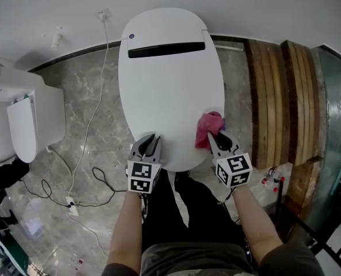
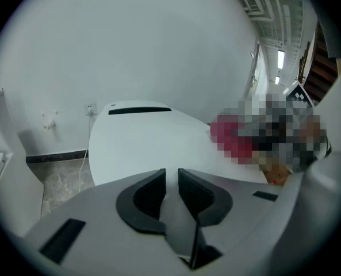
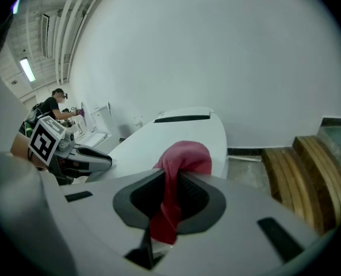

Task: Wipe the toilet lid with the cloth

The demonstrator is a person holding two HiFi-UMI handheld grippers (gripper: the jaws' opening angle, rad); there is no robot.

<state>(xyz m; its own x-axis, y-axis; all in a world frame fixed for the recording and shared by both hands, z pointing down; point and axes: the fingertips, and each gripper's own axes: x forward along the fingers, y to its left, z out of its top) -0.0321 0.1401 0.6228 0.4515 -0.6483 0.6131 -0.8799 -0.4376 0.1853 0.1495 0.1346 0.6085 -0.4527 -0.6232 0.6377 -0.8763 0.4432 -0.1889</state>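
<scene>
Pink cloth (image 3: 184, 154) is clamped between the pads of my right claw (image 3: 173, 174). One end hangs down inside the jaws and the rest bunches out past the tips. My left claw (image 2: 171, 180) is released: its pads stand a narrow gap apart with nothing between them.

In the head view both claws point toward 12 o'clock, side by side at the near end of the white lid (image 1: 170, 79). The left claw's tips sit over the lid's rim at about 7 o'clock and the right claw's at about 5 o'clock. The cloth lies over the lid's edge at about 4 o'clock. I cannot tell whether it presses on the surface. The lid is closed, with a dark slot near its 12 o'clock end.

Around the lid:
- Wooden boards (image 1: 279, 96) at 3 o'clock.
- A second toilet (image 1: 26, 119) at 9 o'clock.
- A white cable (image 1: 89, 125) across the marble floor (image 1: 84, 85) between 8 and 10 o'clock.
</scene>
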